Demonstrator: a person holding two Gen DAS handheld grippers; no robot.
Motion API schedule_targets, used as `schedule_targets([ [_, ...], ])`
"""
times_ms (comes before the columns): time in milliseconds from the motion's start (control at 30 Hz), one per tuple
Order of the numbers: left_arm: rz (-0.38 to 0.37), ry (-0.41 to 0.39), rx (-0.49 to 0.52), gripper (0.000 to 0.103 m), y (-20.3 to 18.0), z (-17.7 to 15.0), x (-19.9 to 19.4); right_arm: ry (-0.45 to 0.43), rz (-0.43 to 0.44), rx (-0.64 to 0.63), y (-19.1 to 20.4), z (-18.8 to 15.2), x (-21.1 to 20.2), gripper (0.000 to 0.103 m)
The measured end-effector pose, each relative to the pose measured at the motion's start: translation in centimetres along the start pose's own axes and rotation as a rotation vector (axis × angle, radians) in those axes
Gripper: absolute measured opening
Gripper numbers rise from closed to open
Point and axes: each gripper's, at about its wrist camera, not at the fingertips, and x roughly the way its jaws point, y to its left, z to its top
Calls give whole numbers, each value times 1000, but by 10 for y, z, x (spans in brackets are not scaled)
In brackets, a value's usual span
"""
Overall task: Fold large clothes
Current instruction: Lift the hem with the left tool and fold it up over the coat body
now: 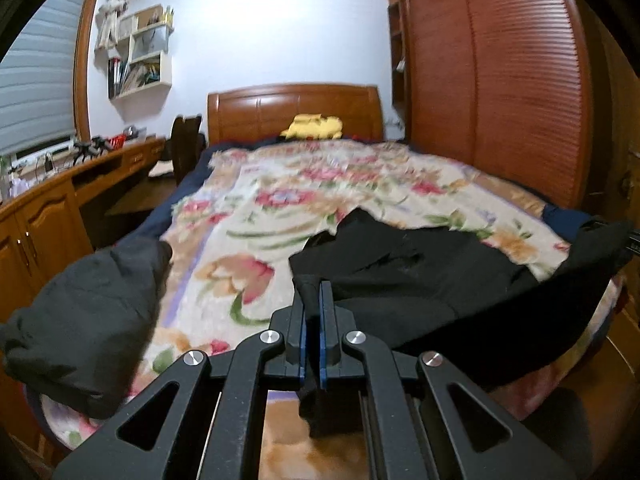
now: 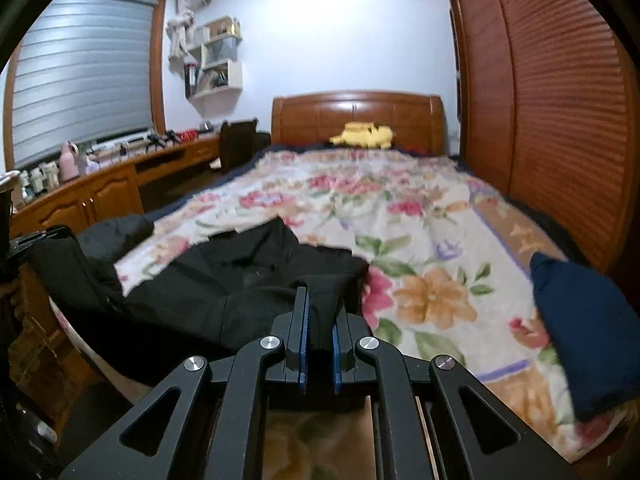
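A large black garment (image 1: pixel 420 276) lies spread over the near end of the bed on a floral blanket (image 1: pixel 280 204). My left gripper (image 1: pixel 314 292) is shut on its near left edge, with black cloth hanging down between the pads. My right gripper (image 2: pixel 322 300) is shut on the garment's (image 2: pixel 224 276) near right edge, a thick fold pinched between the blue pads. The garment stretches between both grippers, lifted slightly at the near edge. The far end of the garment drapes over the left gripper's body in the right wrist view.
A dark grey folded cloth (image 1: pixel 88 316) lies at the bed's near left corner. A navy folded cloth (image 2: pixel 584 332) lies at the near right. A yellow plush (image 1: pixel 312 126) sits by the headboard. A wooden desk (image 1: pixel 60 192) runs along the left, a wardrobe (image 1: pixel 492 80) along the right.
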Motion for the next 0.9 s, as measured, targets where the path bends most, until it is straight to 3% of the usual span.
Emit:
schedule_targets([
  [233, 1, 70, -43, 5, 9, 4, 58, 84, -28, -3, -12, 1, 66, 9],
  [600, 65, 91, -33, 5, 17, 46, 135, 141, -95, -24, -24, 58, 164, 9],
  [900, 108, 88, -50, 5, 34, 86, 200, 131, -145, -41, -24, 102, 253, 9],
])
